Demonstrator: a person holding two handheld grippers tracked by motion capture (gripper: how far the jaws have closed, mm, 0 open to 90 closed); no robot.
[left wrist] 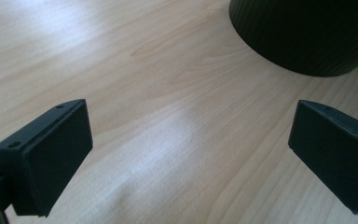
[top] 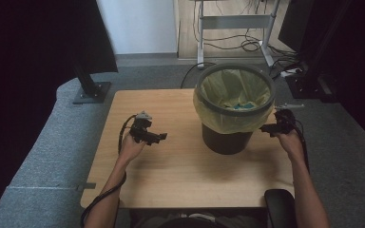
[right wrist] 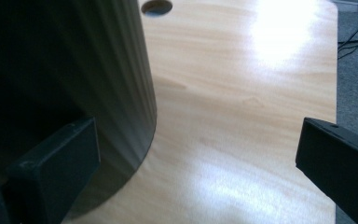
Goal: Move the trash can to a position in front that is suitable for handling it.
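Observation:
A dark ribbed waste bin (top: pixel 228 138) lined with a pale yellow bag (top: pixel 218 116) stands on the right half of the wooden table (top: pixel 171 166); something blue lies inside it. My left gripper (top: pixel 160 137) hovers over the table's left middle, a short way left of the bin, jaws wide apart and empty. In the left gripper view the bin's base (left wrist: pixel 307 32) is at the top right beyond the left gripper (left wrist: pixel 189 154). My right gripper (top: pixel 265 128) sits beside the bin's right wall, open. The bin wall (right wrist: pixel 74 70) rises just past the right gripper (right wrist: pixel 198 163) on its left.
A round cable hole (right wrist: pixel 156 6) is in the table near its far edge. Grey carpet surrounds the table. A monitor stand foot (top: pixel 91 92) sits at the far left, a desk frame and cables (top: pixel 247 45) lie behind. A chair armrest (top: pixel 280 206) is at the bottom right.

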